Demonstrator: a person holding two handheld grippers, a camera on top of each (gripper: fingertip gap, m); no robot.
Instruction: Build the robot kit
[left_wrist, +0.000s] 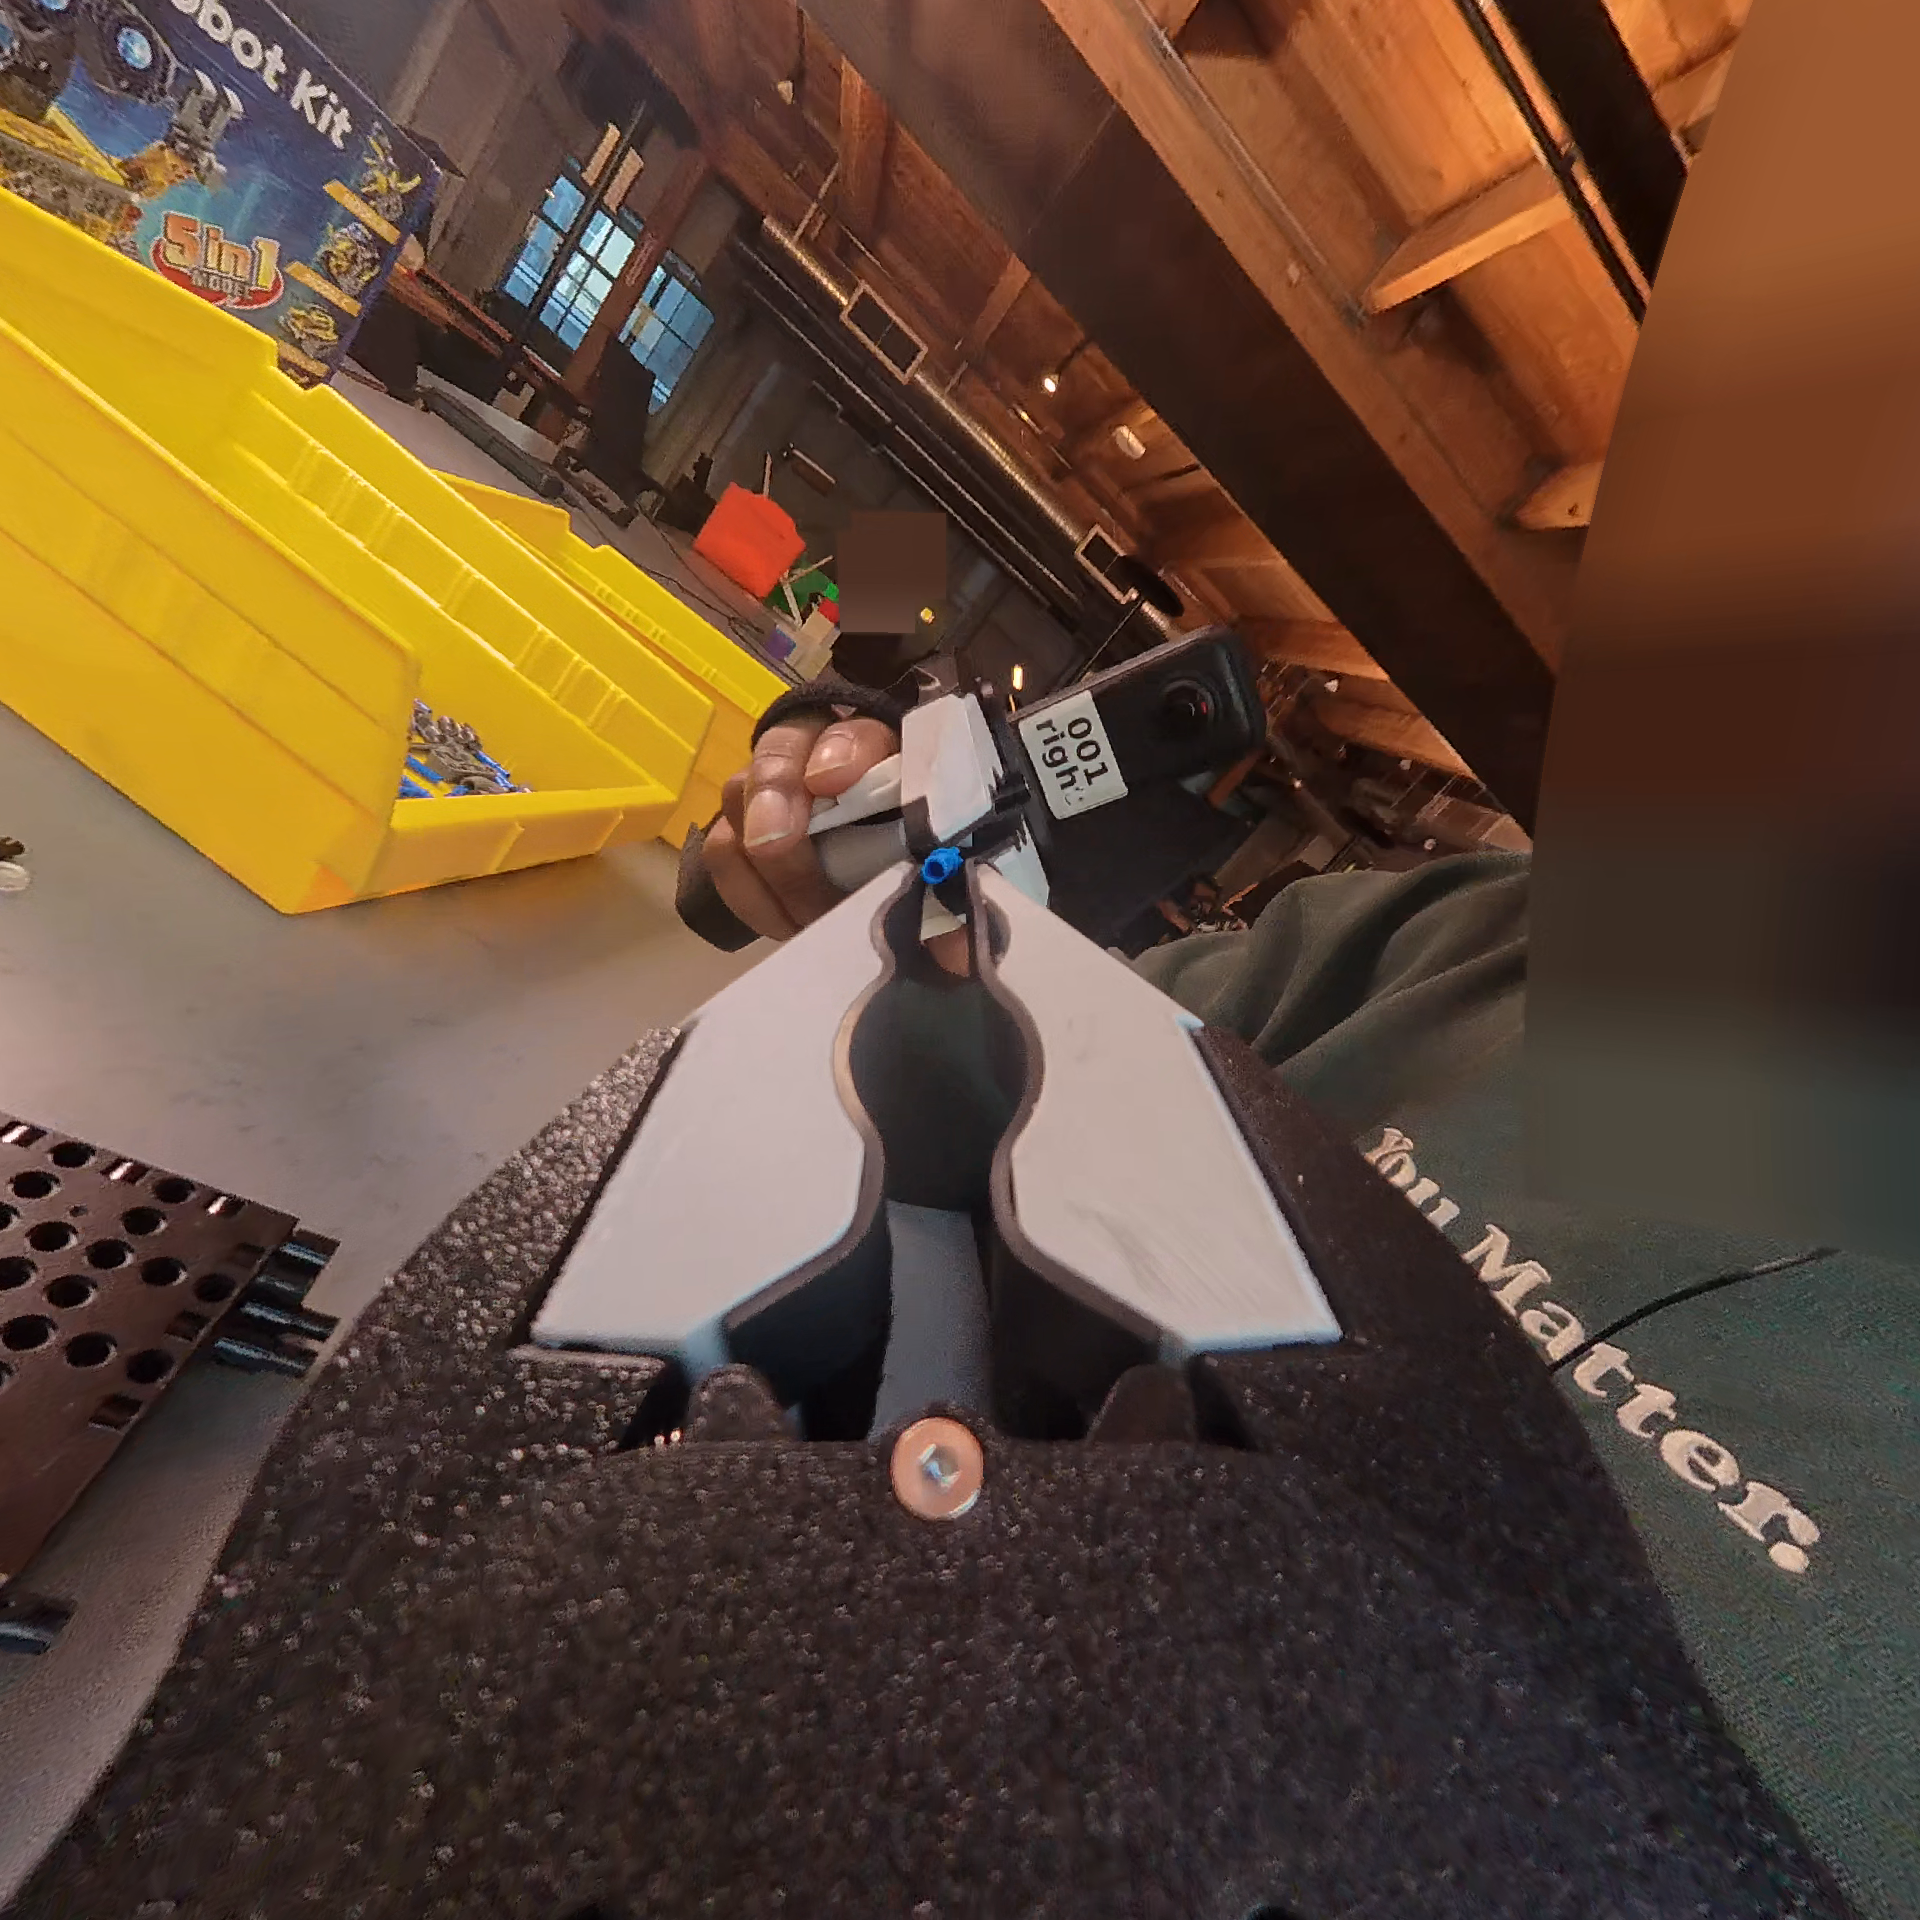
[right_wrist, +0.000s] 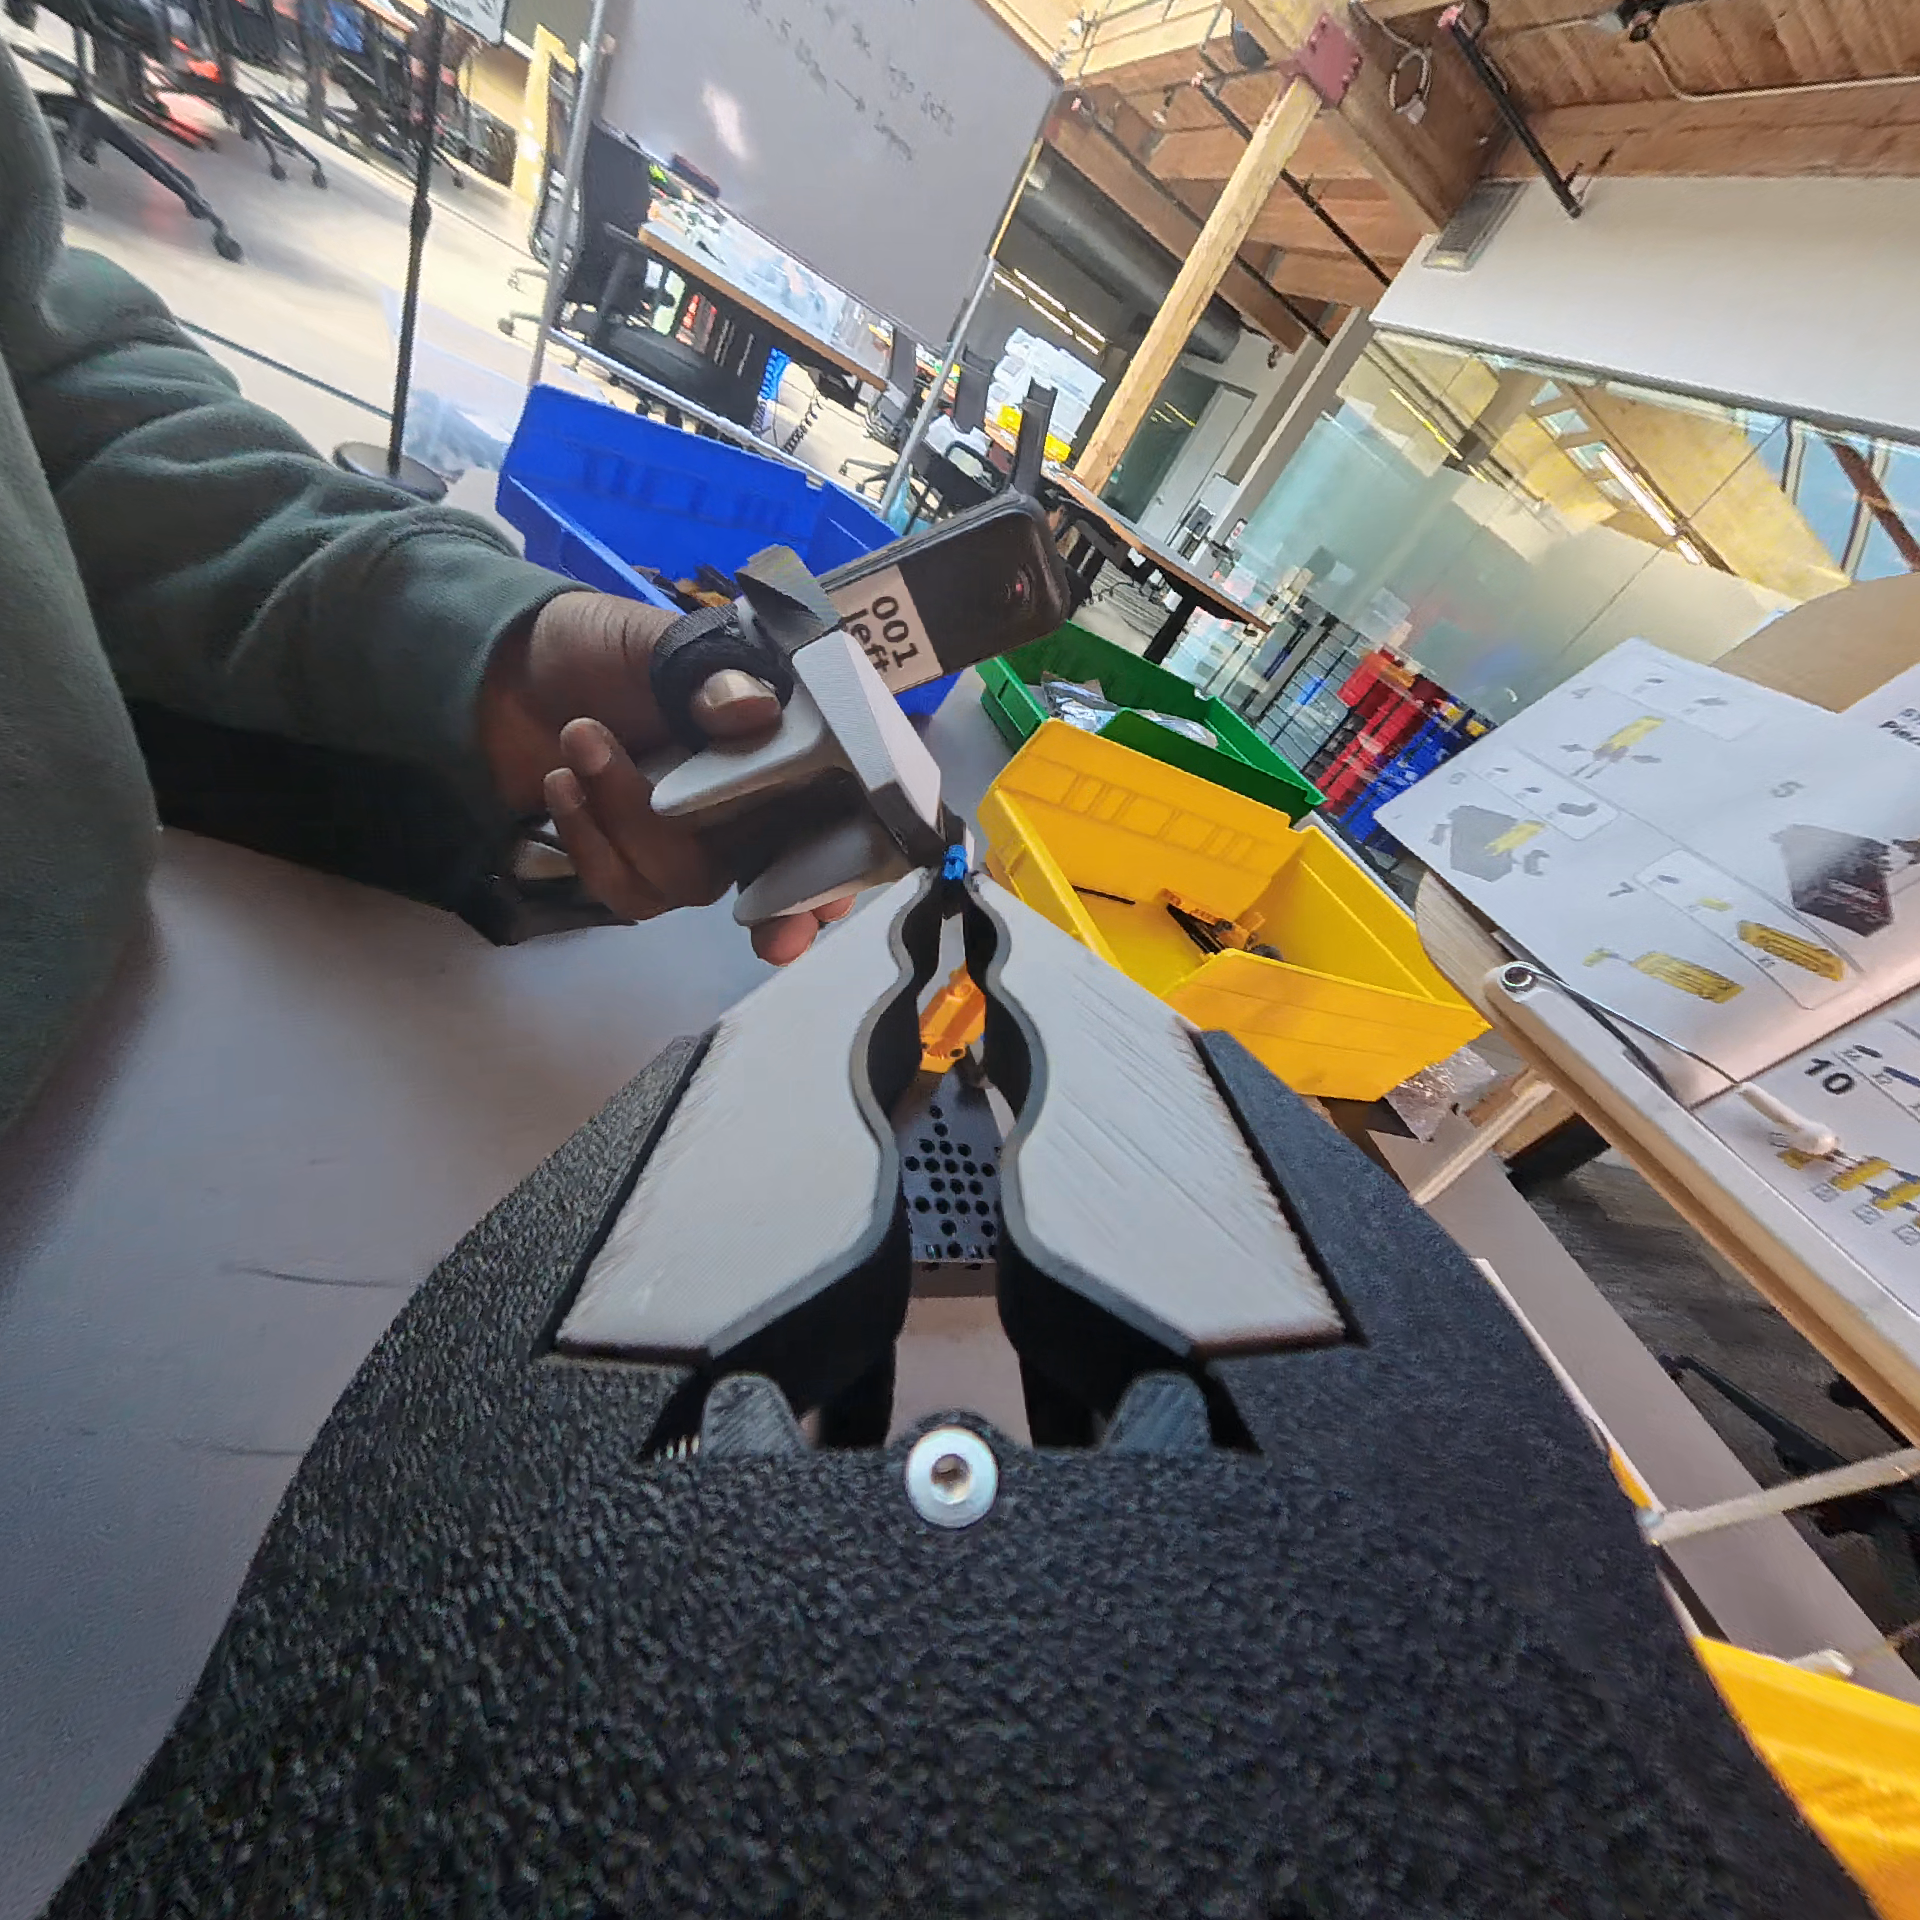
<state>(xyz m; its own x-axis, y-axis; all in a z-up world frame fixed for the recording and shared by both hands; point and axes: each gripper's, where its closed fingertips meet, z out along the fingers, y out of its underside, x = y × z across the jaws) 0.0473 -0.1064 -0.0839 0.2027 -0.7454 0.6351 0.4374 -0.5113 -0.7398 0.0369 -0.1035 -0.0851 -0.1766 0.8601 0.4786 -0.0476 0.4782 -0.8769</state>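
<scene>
Left gripper (left_wrist: 943, 878): jaws clenched at their tips on a small blue peg (left_wrist: 939, 862), held up off the desk (left_wrist: 260, 997); it points toward the other gripper.
Right gripper (right_wrist: 951, 878): jaws pinched nearly together at the tips, meeting the same blue peg (right_wrist: 952, 862); whether they truly grip it or only touch it I cannot tell.
Blue peg: in the air between the two sets of tips, at 12 o'clock in each wrist view.
Hands: the right hand (left_wrist: 790, 821) wraps its tool's grey handle at 11 o'clock of the peg in the left view; the left hand (right_wrist: 634, 779) does likewise at 9 o'clock in the right view.
Black perforated plate (left_wrist: 94, 1299): lies flat on the desk at 8 o'clock in the left view; through the gap of the right jaws it shows with an orange piece (right_wrist: 951, 1013) just beyond it.
Yellow bins (left_wrist: 260, 665): a row at 10 o'clock in the left view, the nearest holding small parts.
Yellow bin (right_wrist: 1247, 914): at 2 o'clock in the right view, with a green bin (right_wrist: 1132, 696) and a blue bin (right_wrist: 665, 499) behind it.
Instruction sheets (right_wrist: 1662, 831): propped at 3 o'clock in the right view.
</scene>
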